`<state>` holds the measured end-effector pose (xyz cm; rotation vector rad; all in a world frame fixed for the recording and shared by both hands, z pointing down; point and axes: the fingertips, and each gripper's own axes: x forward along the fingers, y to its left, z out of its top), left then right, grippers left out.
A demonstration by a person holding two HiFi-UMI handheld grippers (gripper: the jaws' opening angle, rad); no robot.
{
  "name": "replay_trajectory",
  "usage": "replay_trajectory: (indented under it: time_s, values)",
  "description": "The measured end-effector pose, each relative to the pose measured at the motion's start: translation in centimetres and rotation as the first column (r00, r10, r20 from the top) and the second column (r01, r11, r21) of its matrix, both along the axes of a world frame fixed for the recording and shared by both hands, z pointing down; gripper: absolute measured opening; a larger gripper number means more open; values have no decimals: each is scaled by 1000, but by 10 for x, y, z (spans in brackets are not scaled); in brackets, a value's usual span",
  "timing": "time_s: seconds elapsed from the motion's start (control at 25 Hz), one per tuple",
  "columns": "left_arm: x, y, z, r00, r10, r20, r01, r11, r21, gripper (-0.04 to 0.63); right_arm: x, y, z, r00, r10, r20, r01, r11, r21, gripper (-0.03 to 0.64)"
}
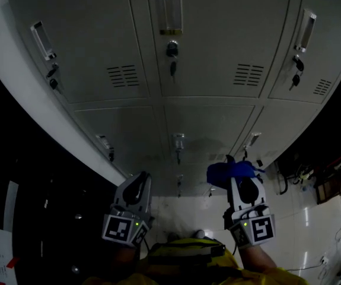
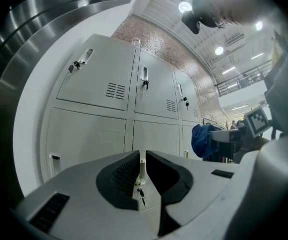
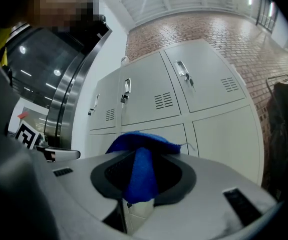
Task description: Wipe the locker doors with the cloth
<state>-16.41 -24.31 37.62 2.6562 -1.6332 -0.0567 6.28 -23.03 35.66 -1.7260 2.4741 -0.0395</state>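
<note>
Our right gripper (image 3: 142, 184) is clamped on the blue cloth (image 3: 139, 145), a soft, nubby fold that runs lengthwise out of the jaws and bunches at the tip, pointing at the smooth grey metal locker doors (image 1: 217, 46). Our left gripper (image 2: 142, 166) has its jaws together on nothing. We see a brick wall (image 3: 219, 29) above the lockers

Clear air between you and the grey metal locker doors (image 1: 217, 46); small dark keys (image 1: 172, 69) stick out, white curved wall (image 1: 34, 94) on your left.
</note>
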Motion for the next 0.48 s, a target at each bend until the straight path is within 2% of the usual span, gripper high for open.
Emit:
replay_trajectory:
  time_s: [0.48]
  values:
    - [4, 0, 0, 1000, 15, -10, -15, 1000, -1, 46, -2, -2, -2, 1000, -1, 11, 1, 1000, 1, 106]
